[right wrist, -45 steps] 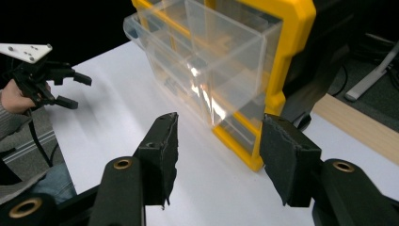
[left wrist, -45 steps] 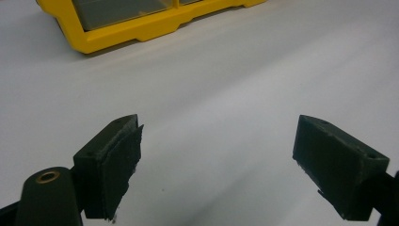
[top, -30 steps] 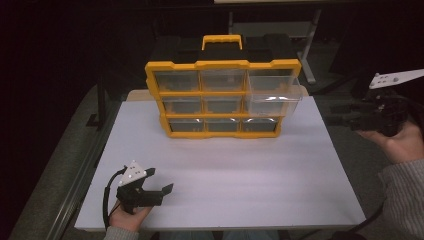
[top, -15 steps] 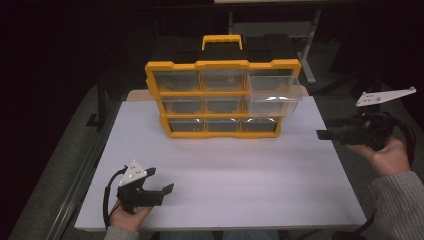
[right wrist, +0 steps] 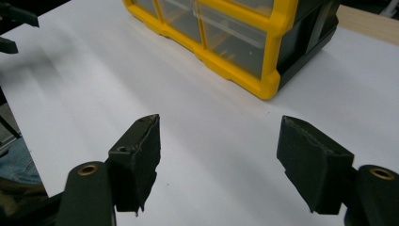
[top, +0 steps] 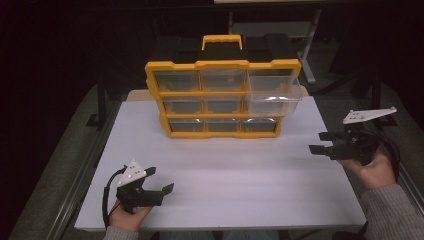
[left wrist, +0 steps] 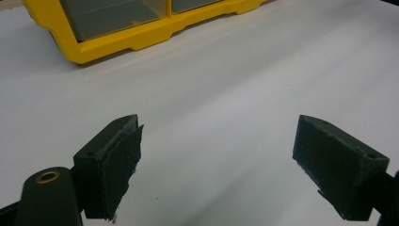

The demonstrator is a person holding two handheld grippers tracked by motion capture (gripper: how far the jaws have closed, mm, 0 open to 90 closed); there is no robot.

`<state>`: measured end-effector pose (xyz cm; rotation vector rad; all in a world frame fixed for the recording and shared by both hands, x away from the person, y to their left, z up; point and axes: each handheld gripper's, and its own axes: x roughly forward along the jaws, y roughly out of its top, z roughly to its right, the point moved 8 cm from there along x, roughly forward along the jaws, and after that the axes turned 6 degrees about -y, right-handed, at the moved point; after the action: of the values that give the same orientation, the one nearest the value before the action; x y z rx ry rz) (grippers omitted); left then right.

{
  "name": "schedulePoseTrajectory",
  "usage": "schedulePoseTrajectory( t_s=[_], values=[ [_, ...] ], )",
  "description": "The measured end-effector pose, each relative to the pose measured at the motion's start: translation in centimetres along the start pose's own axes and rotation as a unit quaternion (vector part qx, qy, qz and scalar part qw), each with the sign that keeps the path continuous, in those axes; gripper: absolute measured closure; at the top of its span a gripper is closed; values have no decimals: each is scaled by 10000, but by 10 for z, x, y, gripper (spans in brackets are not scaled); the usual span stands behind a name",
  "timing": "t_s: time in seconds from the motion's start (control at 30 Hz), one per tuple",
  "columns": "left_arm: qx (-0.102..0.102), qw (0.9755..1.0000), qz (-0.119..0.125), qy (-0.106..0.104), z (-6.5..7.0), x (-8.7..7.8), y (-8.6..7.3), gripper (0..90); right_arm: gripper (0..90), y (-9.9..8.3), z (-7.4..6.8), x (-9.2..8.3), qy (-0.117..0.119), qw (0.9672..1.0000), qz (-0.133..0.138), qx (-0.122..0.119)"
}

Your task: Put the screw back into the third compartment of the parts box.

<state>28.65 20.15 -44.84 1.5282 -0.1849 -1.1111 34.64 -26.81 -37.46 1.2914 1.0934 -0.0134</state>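
Observation:
A yellow organiser point(top: 222, 97) with clear drawers and a black back stands upright at the far middle of the white table point(top: 225, 175). Its top right drawer point(top: 275, 97) is pulled out toward me. My left gripper point(top: 159, 182) rests open near the table's front left corner, nothing between its jaws. My right gripper point(top: 322, 142) hovers open over the table's right edge, right of the organiser; its jaws have just been opening and hold nothing. In the left gripper view the organiser's lower corner point(left wrist: 117, 28) lies ahead; in the right gripper view its right end point(right wrist: 244, 37) does.
The organiser has a yellow carry handle point(top: 221, 41) on top. A wooden strip point(right wrist: 371, 23) runs along the table's far edge behind it. The surroundings beyond the table are dark, with a table leg frame point(top: 305, 50) at the back.
My right gripper has come down and leftward toward the table's right edge, its jaws spreading. The left gripper has stayed put.

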Motion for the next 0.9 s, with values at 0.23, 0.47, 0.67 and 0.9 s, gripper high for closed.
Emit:
schedulePoseTrajectory(
  t_s=[0.23,0.47,0.67,0.9],
  values=[
    [43,10000,15,-49,3,2,2,150,281,-16,-3,14,-31,10000,-67,32],
    [70,10000,-35,-59,4,1,0,149,253,-30,-8,30,-54,9999,-94,80],
    [126,9999,-22,-85,5,2,1,149,239,-39,-14,44,-28,9999,-108,98],
    [129,9999,-20,-86,5,2,1,149,224,-43,-22,58,-21,9999,-143,11]
  ],
)
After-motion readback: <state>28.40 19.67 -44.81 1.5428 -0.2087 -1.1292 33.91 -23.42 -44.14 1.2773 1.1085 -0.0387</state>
